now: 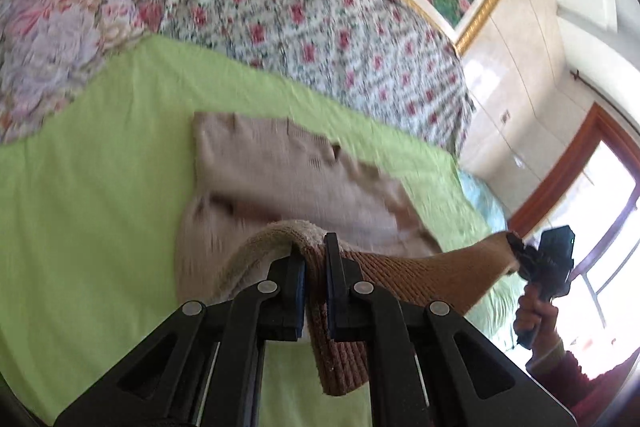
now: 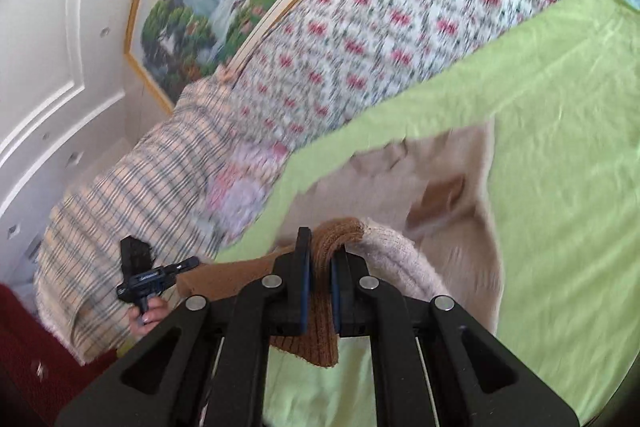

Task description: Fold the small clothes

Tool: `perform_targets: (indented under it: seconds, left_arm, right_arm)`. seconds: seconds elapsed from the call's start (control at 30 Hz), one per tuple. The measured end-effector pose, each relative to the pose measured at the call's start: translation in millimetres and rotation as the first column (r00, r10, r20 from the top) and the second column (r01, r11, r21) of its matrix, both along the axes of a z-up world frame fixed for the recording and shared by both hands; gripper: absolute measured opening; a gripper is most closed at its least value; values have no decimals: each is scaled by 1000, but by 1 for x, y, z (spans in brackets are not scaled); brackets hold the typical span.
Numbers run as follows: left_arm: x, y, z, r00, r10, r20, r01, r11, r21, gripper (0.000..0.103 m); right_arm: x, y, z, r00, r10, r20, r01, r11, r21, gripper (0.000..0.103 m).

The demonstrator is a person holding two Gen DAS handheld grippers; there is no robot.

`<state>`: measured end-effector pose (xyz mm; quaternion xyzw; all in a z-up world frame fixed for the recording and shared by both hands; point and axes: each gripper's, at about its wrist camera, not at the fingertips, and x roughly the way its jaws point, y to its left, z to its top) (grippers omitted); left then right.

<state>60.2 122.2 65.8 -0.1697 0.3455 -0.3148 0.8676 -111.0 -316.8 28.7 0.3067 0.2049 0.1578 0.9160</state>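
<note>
Both jaws clamped on sweater point(image 1: 288, 167) hem, L gripper point(image 1: 316, 267) & R gripper point(image 2: 320, 267) lifting it above green sheet point(image 1: 100, 147) — prob. to fold over.

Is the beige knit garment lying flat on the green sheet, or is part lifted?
Partly lifted: both claws, left claw and right claw, pinch its brown hem; the rest lies on the green sheet.

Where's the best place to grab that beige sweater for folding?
By the brown ribbed hem, one gripper at each end, coming in from the near bed edge. The left gripper and right gripper each pinch it there now; the sweater trails flat behind.
</note>
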Motion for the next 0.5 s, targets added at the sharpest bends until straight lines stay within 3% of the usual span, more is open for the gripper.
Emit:
perform_targets:
  seconds: [0.27,0.5]
  left_arm:
    - [86,-30,3,999,42,-13,-41,998,41,6]
    - [169,-48,-20,994,81,-66,-77,995,58,6]
  right_arm:
    - [89,-30,0,994,-103,-40,101,994,-34,9]
    - [160,-46,-17,979,-160,-125,149,985,-90,9]
